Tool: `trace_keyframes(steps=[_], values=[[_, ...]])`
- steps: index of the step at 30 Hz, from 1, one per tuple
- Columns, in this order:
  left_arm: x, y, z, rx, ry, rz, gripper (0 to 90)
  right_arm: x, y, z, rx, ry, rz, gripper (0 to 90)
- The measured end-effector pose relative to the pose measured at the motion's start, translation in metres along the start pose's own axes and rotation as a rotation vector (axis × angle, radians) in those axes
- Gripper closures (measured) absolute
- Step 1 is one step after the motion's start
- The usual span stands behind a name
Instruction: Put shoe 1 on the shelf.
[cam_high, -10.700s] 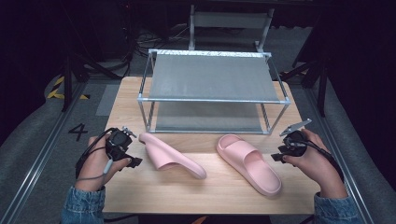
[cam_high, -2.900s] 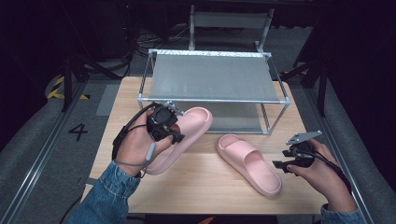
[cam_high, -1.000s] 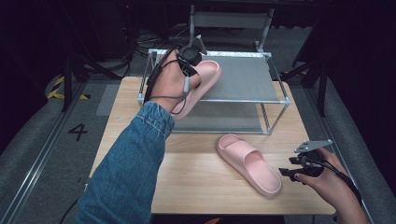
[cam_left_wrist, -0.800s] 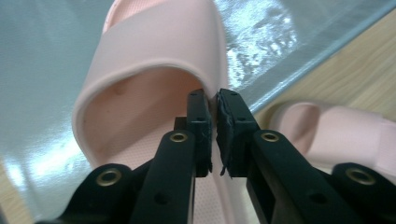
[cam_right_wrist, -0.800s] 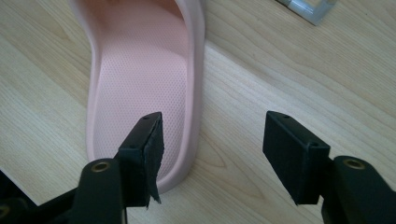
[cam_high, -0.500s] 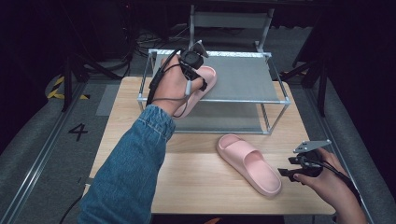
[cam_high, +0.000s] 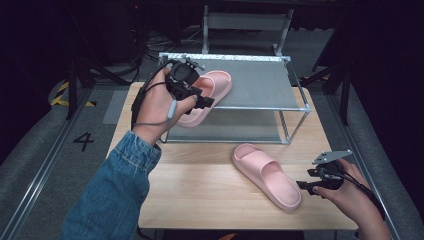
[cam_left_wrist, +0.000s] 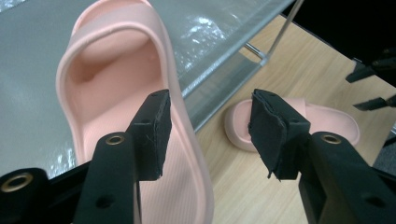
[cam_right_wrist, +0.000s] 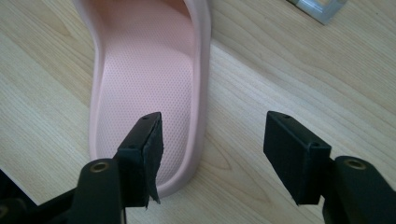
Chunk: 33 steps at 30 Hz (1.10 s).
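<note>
Pink slipper (cam_high: 207, 95) just released on rack (cam_high: 265, 82) top shelf; left gripper (cam_high: 202, 100) jaws have just been opening, nothing between. Right gripper (cam_high: 306, 186) jaws wide beside second slipper (cam_high: 267, 175) on counter (cam_high: 200, 190), below rack. Next, I'd judge: grasp its rim, lift to shelf.

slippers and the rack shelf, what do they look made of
Slippers: probably soft moulded foam or rubber, matte pink, one piece with a fine dotted footbed. Rack shelf: looks like a grey translucent plastic sheet, glossy with glare, in a silver metal frame.

My table (cam_high: 210, 185) sits evenly lit amid dark surroundings; glare flecks the shelf (cam_left_wrist: 219, 28), and my near jaws blur slightly.
</note>
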<state>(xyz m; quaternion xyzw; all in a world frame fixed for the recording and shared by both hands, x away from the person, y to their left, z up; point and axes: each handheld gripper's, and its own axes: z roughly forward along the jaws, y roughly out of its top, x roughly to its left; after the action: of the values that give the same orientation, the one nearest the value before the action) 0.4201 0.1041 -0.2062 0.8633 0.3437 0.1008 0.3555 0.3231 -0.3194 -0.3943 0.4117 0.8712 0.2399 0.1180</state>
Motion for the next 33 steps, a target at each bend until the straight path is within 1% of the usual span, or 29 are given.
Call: trace_keyframes(steps=[3, 4, 5, 7, 11, 14, 15, 16, 17, 18, 19, 20, 21, 22, 24, 27, 28, 33], values=[[0.001, -0.012, -0.010, -0.022, -0.018, 0.002, 53.8, 0.000, 0.000, 0.000, -0.005, -0.002, 0.002, 39.0], [0.002, -0.016, -0.013, -0.024, -0.028, 0.009, 56.3, 0.000, 0.000, 0.000, -0.007, -0.003, 0.000, 39.0], [0.003, -0.021, -0.016, -0.036, -0.040, 0.008, 60.3, 0.000, -0.001, 0.000, -0.007, -0.003, 0.002, 38.9], [0.005, -0.031, -0.021, -0.044, -0.064, 0.012, 64.4, 0.000, -0.001, 0.000, -0.003, -0.003, 0.008, 38.9], [0.010, -0.047, -0.026, -0.059, -0.079, 0.015, 69.1, 0.000, -0.001, 0.001, 0.005, -0.001, 0.002, 38.9], [0.017, -0.062, -0.028, -0.075, -0.079, 0.003, 71.8, 0.001, 0.000, 0.002, -0.001, 0.002, 0.002, 38.8], [0.020, -0.069, -0.028, -0.084, -0.086, -0.015, 73.0, 0.001, 0.000, 0.002, 0.000, 0.001, 0.002, 38.9], [0.023, -0.074, -0.028, -0.087, -0.086, -0.023, 74.4, 0.001, 0.000, 0.002, 0.006, 0.002, 0.001, 38.9], [0.023, -0.074, -0.028, -0.087, -0.086, -0.023, 76.3, 0.001, 0.000, 0.002, 0.006, 0.002, 0.001, 38.9], [0.027, -0.080, -0.028, -0.088, -0.084, -0.037, 76.3, 0.001, 0.000, 0.002, 0.005, -0.001, 0.001, 38.9], [0.030, -0.084, -0.027, -0.094, -0.087, -0.043, 78.3, 0.000, -0.001, 0.003, 0.006, -0.001, 0.000, 38.9], [0.035, -0.092, -0.027, -0.094, -0.092, -0.064, 82.0, 0.001, 0.000, 0.003, 0.011, -0.003, 0.002, 38.8], [0.035, -0.092, -0.027, -0.094, -0.092, -0.064, 83.5, 0.001, 0.000, 0.003, 0.011, -0.003, 0.002, 38.8], [0.038, -0.097, -0.026, -0.087, -0.098, -0.080, 83.5, 0.001, 0.000, 0.003, 0.011, -0.002, 0.001, 38.8], [0.041, -0.104, -0.023, -0.065, -0.097, -0.105, 87.7, 0.001, 0.000, 0.003, 0.009, -0.002, 0.001, 38.8], [0.042, -0.112, -0.018, -0.048, -0.099, -0.108, 89.9, 0.001, 0.000, 0.005, 0.014, -0.002, 0.002, 38.7], [0.043, -0.113, -0.016, -0.050, -0.099, -0.102, 89.9, 0.001, 0.000, 0.005, 0.016, 0.000, 0.003, 38.7], [0.043, -0.112, -0.011, -0.067, -0.105, -0.104, 88.9, 0.003, 0.001, 0.008, 0.023, 0.006, -0.010, 38.2]])
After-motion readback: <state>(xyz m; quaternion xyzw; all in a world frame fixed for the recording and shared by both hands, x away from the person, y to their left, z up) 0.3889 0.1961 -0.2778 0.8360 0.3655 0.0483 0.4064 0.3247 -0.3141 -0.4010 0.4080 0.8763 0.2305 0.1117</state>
